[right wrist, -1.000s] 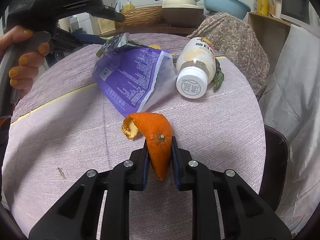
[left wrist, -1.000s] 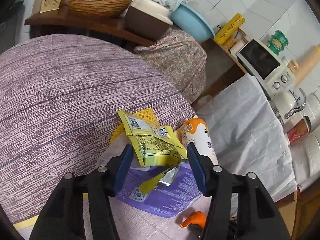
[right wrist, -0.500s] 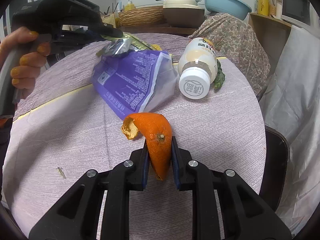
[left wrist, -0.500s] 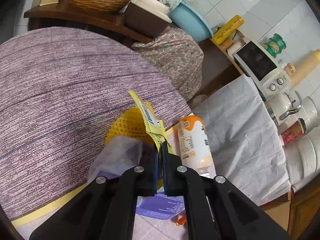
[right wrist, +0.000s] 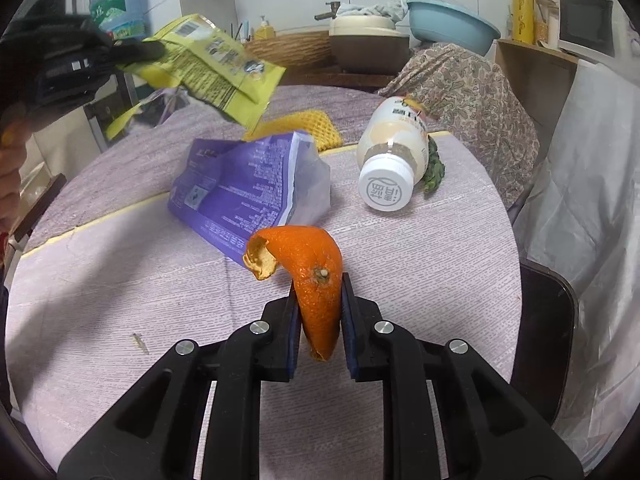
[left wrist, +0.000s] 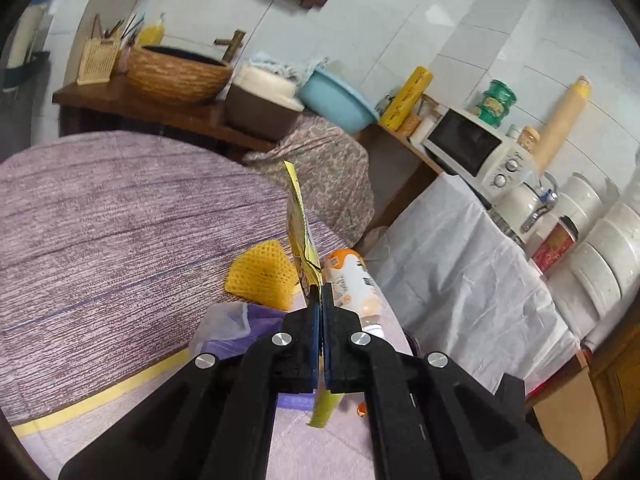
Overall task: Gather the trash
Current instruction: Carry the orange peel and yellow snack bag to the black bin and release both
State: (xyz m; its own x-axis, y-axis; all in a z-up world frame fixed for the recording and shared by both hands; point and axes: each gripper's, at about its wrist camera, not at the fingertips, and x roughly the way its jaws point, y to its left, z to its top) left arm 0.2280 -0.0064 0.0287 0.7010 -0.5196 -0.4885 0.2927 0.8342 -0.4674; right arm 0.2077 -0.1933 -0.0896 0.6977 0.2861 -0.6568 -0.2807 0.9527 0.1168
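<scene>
The left gripper (right wrist: pixel 154 50) pinches the yellow-green wrapper (right wrist: pixel 212 66) in the air, up and left of the purple bag (right wrist: pixel 244 192). Right of the bag lies the white bottle (right wrist: pixel 394 152). Below it, the right gripper (right wrist: pixel 320 304) clamps the orange peel (right wrist: pixel 316 276).

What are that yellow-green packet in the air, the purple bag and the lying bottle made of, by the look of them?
The yellow-green packet looks like printed plastic film with a foil lining: it creases sharply and a torn flap shows silver. The purple bag seems thin glossy plastic, partly see-through where unprinted. The bottle looks like translucent plastic with a matte white, embossed screw cap; glass cannot be ruled out.
</scene>
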